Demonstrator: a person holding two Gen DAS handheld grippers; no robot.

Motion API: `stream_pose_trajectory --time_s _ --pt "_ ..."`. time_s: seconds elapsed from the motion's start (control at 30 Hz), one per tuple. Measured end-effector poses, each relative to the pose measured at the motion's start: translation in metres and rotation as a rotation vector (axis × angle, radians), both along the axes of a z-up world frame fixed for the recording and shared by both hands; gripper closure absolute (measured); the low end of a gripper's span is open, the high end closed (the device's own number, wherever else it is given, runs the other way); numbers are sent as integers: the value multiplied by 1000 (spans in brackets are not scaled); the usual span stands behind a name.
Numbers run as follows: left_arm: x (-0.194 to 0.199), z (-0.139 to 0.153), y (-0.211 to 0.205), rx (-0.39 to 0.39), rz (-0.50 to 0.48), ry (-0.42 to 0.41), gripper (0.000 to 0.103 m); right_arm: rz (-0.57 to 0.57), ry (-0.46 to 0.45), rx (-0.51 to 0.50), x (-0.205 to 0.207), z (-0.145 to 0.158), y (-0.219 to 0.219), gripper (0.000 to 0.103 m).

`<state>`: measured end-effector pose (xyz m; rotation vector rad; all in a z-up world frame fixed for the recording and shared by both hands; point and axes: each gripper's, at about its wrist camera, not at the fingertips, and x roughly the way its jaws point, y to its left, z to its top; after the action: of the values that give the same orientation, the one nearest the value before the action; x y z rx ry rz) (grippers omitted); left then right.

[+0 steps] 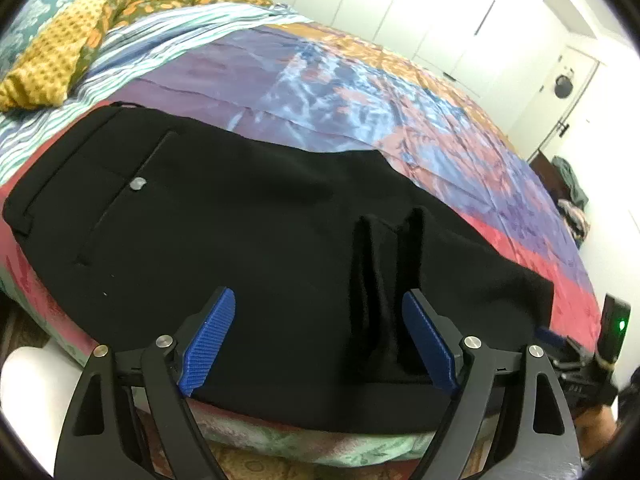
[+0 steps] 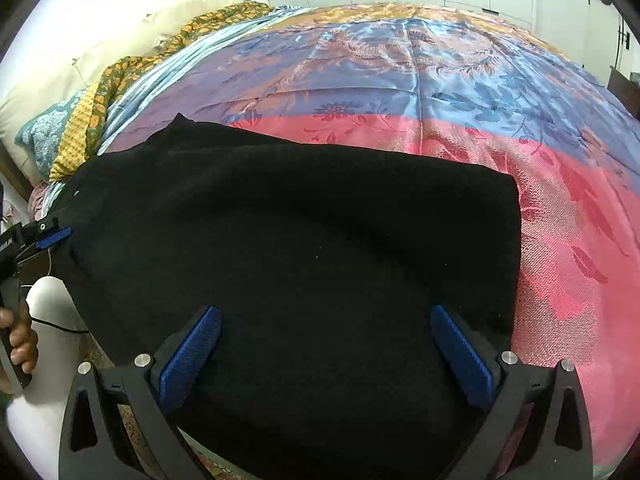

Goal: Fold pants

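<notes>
**Both grippers empty, poised over near edge of the pants**

Black pants (image 1: 224, 216) lie flat across the bed's satin bedspread (image 1: 360, 92), long axis left-right, waistband and back pocket at the left of the left view. Left gripper (image 1: 318, 336): jaws apart, straddling a raised pleat. Right gripper (image 2: 326, 354): jaws apart over the leg end, frame centre. Judgement: each takes its own end.

The left tool (image 1: 318, 332) stood with its blue-padded fingers (image 1: 208, 340) spread wide apart. The right tool (image 2: 326, 354) was likewise spread wide. A bare hand (image 2: 18, 338) gripped the left tool's handle.
</notes>
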<state>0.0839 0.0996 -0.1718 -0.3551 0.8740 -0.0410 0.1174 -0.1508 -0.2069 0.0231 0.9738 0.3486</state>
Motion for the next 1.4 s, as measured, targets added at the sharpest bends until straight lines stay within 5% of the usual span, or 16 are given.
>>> stream_pose_trajectory --time_s 0.17,0.43,0.6,0.73,0.87,1.17,1.4 --pt "-6 14 37 -74 97 -29 16 1 -11 -1 -5 8 3 0" --pt "-6 34 189 -264 347 -35 16 -5 -19 -1 -14 8 -1 0" --pt "37 19 224 -200 277 79 16 -9 -31 -6 -14 8 -1 0" --pt "78 -10 210 -252 78 197 15 -8 -34 -10 -14 8 -1 0" --pt "101 -41 195 -191 -40 324 0 -10 -33 -12 -14 8 -1 0" --pt "100 -47 193 -192 -84 272 0 -15 -50 -26 -14 8 0 0" --pt "98 -46 201 -237 -1 230 0 -16 -52 -27 -15 7 0 0"
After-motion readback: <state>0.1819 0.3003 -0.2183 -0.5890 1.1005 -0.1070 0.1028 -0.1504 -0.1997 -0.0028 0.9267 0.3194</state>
